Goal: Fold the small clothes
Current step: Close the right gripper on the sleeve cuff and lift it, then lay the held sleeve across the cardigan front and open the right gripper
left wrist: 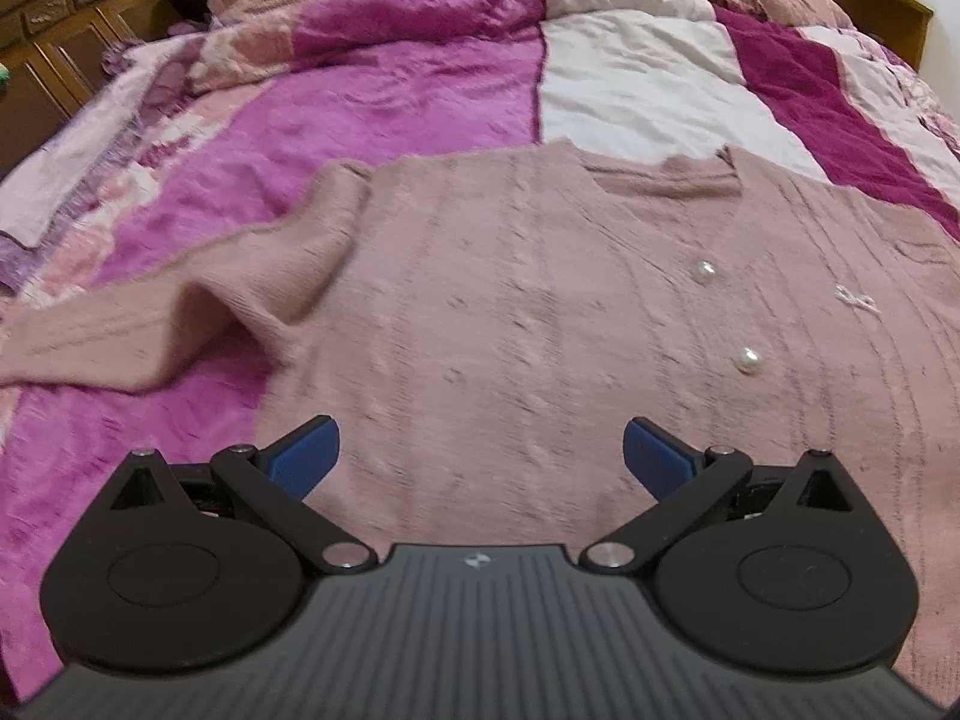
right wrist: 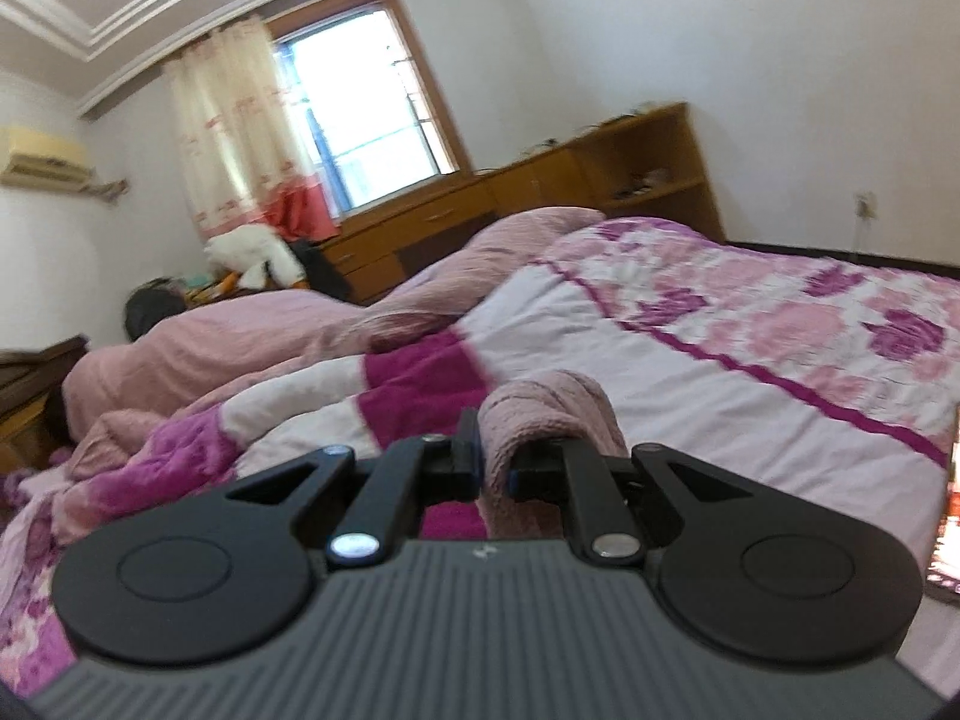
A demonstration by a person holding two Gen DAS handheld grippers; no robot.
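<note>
Patchwork bedspread (left wrist: pixel 420 96), dusty-pink pearl-buttoned cardigan (left wrist: pixel 510 312) flat, left fingers (left wrist: pixel 303 459) apart, right fingers (right wrist: pixel 468 444) clamping knit

The left wrist camera looks steeply down, close over the sweater (left wrist: pixel 510 300); the right looks level across the quilt (right wrist: pixel 690 360), shared, toward the window (right wrist: pixel 360 102) at 11 o'clock.

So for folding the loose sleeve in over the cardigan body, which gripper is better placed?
Left, probably. The left gripper is open and empty above the pink cardigan, its sleeve spread toward that side. The right gripper is shut on pink knit fabric.
</note>
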